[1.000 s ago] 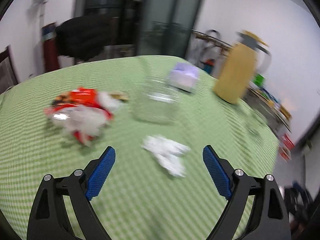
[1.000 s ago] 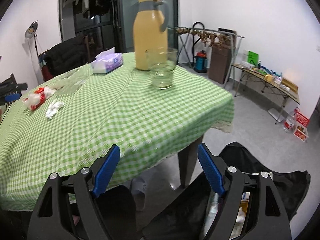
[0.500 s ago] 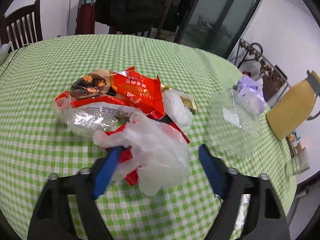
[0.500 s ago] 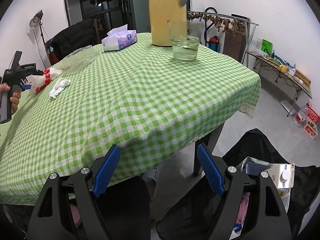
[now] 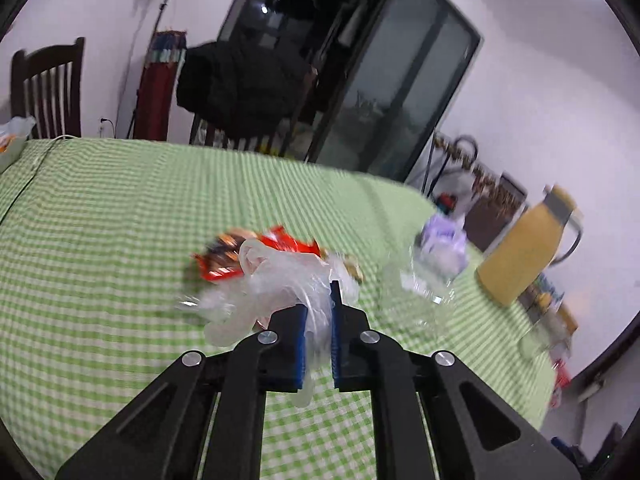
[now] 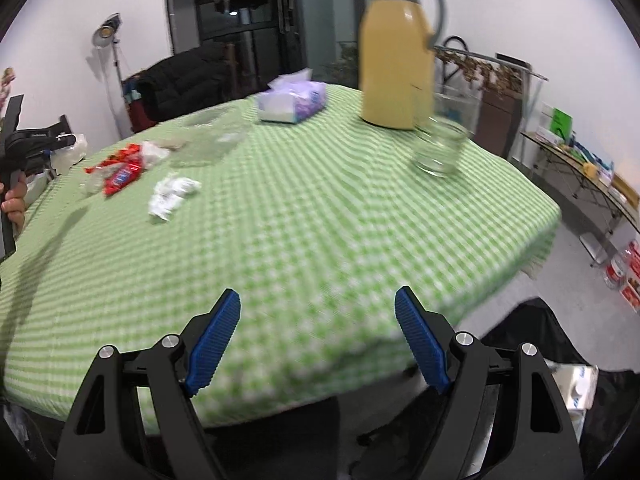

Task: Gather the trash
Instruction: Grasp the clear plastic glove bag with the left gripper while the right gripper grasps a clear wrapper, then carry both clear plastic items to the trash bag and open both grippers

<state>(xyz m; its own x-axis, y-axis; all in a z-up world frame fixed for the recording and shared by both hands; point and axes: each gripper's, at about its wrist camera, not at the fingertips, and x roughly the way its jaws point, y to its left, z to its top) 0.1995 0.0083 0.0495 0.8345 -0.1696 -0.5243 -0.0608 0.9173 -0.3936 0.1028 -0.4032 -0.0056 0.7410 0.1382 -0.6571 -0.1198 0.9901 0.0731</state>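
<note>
We work at a table (image 6: pixel 320 216) under a green checked cloth, with a black rubbish bag (image 6: pixel 560 344) open on the floor past its near corner. Further back stand a yellow jug (image 6: pixel 394 56), a tissue pack (image 6: pixel 292 98) and a glass (image 6: pixel 442 136). The trash lies toward the far left side: red snack wrappers (image 6: pixel 120 168), a crumpled white tissue (image 6: pixel 172 194) beside them, and a clear plastic bag (image 5: pixel 280 284). Our left gripper (image 5: pixel 320 336) is closing, and its blue pads already pinch a fold of that plastic bag, which looks partly raised off the cloth. Our right gripper (image 6: pixel 316 340) hangs wide open and empty over the near table edge. We judge this the grab of one item; next we should carry it clear of the wrappers to the rubbish bag, while the right goes for the tissue
</note>
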